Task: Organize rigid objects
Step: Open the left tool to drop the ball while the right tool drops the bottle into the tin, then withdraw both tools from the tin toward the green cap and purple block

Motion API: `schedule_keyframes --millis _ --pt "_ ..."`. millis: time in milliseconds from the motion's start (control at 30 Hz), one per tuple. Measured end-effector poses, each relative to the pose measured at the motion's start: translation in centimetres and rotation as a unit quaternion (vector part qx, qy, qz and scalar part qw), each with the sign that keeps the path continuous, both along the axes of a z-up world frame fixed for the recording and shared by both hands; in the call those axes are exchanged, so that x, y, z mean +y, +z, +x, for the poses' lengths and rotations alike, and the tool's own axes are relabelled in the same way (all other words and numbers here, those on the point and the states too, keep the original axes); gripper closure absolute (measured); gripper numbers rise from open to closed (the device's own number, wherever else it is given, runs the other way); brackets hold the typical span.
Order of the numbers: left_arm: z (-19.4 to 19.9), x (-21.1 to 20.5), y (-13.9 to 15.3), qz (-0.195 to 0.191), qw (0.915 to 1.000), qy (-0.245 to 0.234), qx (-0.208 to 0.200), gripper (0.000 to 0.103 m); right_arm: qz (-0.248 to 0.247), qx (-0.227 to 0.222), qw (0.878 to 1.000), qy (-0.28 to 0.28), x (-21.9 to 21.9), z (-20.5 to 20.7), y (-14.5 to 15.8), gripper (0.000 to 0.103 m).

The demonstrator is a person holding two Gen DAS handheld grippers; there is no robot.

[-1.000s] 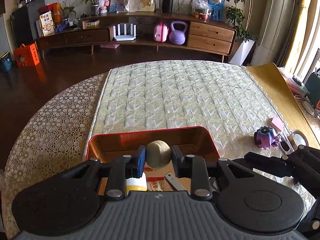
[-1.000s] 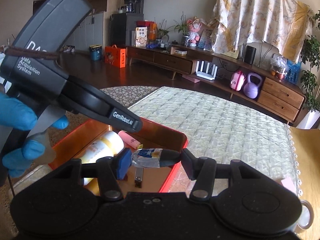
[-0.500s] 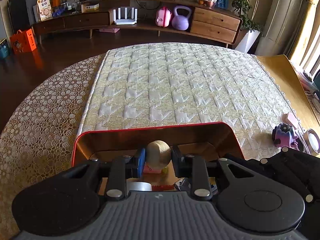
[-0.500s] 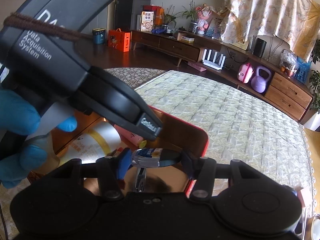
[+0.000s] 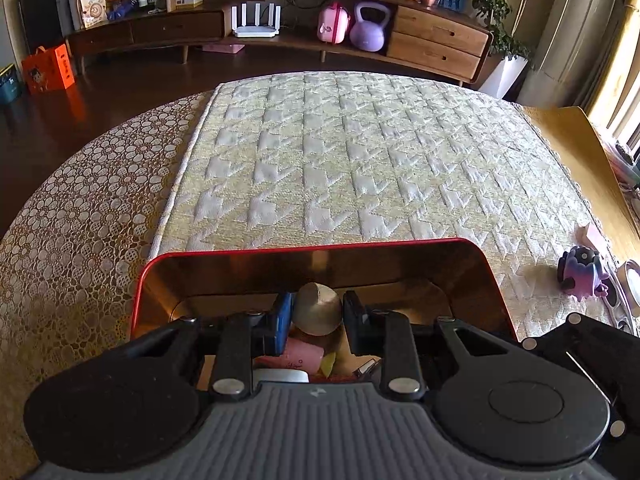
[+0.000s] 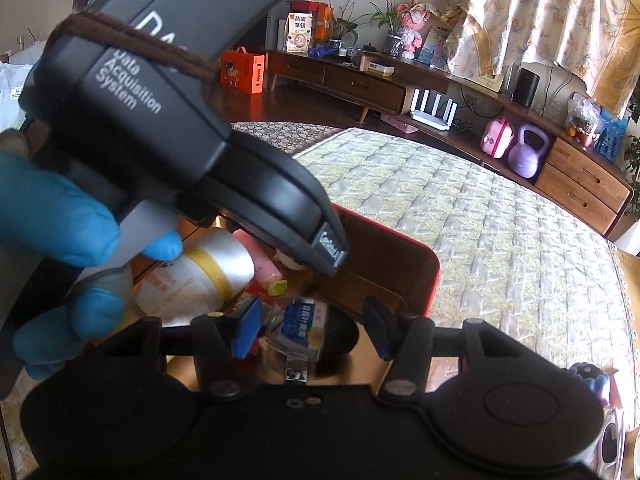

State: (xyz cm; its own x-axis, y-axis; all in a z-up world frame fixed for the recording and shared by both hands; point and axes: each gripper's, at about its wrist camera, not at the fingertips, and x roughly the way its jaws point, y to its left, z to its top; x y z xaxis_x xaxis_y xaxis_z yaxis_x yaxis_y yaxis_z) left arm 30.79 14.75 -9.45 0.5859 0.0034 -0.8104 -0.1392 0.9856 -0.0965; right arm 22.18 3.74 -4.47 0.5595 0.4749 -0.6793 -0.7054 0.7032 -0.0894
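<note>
Operator A: Report the left claw (image 5: 318, 314).

Operator B: I read it as clamped on a tan rounded object (image 5: 318, 308), which sits between the blue-faced finger and the black finger. The claw points down into the red-rimmed tray (image 5: 312, 245). Under the held object I see a pink tube (image 5: 302, 356) and a white cap (partly hidden by the claw body).

Operator A: Report the right claw (image 6: 310, 332).

Operator B: Its jaws have just been opening. A small clear packet with a blue label (image 6: 300, 326) lies between them; in the right wrist view there is a gap at each pad, so I log the packet as not gripped. It lies low over the shiny tray floor, whether touching it I cannot tell.

Operator A: Tray contents on that side?

Operator B: A white bottle with a gold band (image 6: 208, 276) lies on its side, just beside the pink tube (image 6: 260, 264). The left unit crosses above them, held by a blue-gloved hand (image 6: 60, 224).

Operator A: Items outside the tray?

Operator B: A purple toy (image 5: 582, 274) stands on the quilted mat (image 5: 340, 160) covering the table, well apart to the right of the tray. A round shiny item beside it is cut off at the frame edge (not identifiable).
</note>
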Motion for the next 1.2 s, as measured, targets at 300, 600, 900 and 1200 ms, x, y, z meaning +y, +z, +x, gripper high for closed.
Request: schedule_keyframes --millis 300,600,900,1200 --pt "-1.1 -0.6 1.1 0.002 0.9999 -0.001 -0.012 0.076 0.012 -0.004 1.000 -0.011 -0.7 -0.1 0.9 0.042" --pt "-2.7 -1.3 2.5 0.005 0.9997 -0.005 -0.023 0.075 0.033 -0.003 0.999 -0.025 -1.9 -0.6 2.3 0.039" --pt "-4.5 -1.6 3.8 0.010 0.9994 -0.004 -0.031 0.073 0.056 -0.001 0.998 -0.033 -3.4 -1.7 3.8 0.033" --pt "-6.9 -2.4 5.4 0.024 0.9985 -0.003 -0.049 0.073 0.082 0.003 0.996 -0.045 -5.4 -3.4 5.3 0.025"
